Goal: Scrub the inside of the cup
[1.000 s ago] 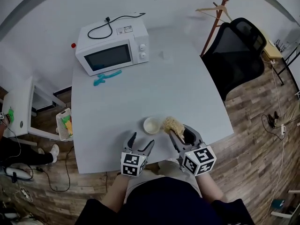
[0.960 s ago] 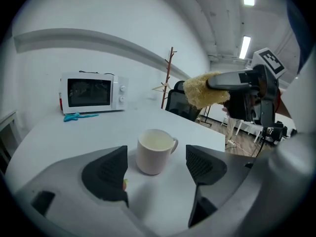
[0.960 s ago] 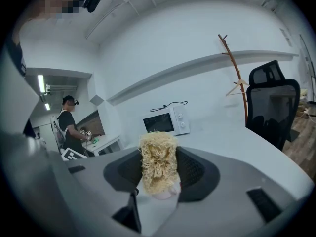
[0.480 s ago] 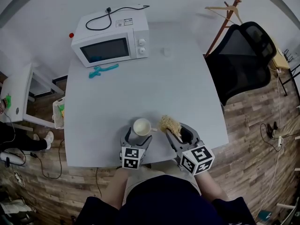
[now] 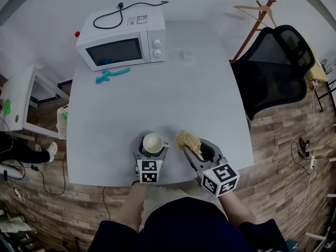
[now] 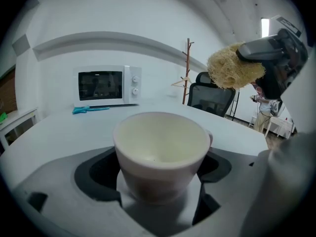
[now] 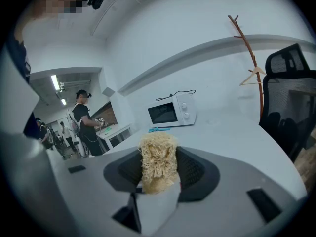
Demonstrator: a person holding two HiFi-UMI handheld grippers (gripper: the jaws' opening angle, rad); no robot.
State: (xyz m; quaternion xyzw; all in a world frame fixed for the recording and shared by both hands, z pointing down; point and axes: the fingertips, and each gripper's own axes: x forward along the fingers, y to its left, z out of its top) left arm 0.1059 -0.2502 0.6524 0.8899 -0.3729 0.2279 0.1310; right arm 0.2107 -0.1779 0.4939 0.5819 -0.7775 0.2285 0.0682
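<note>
The cup [image 5: 153, 142] stands upright on the bench [image 5: 210, 88] between the left claw's [image 5: 153, 146] jaws, which have just been opening wide. Just right of it, the right claw [image 5: 190, 148] grips a loofah scrubber [image 5: 188, 139].

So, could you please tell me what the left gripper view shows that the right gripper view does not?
Only the left gripper view shows the white cup, empty, between the left tongs, which have just been opening and do not clamp it. Only the right gripper view shows the black cable on top of the microwave. Both show the fibrous scrubber gripped in the right tongs, the microwave, the coat stand and the office chair.
</note>
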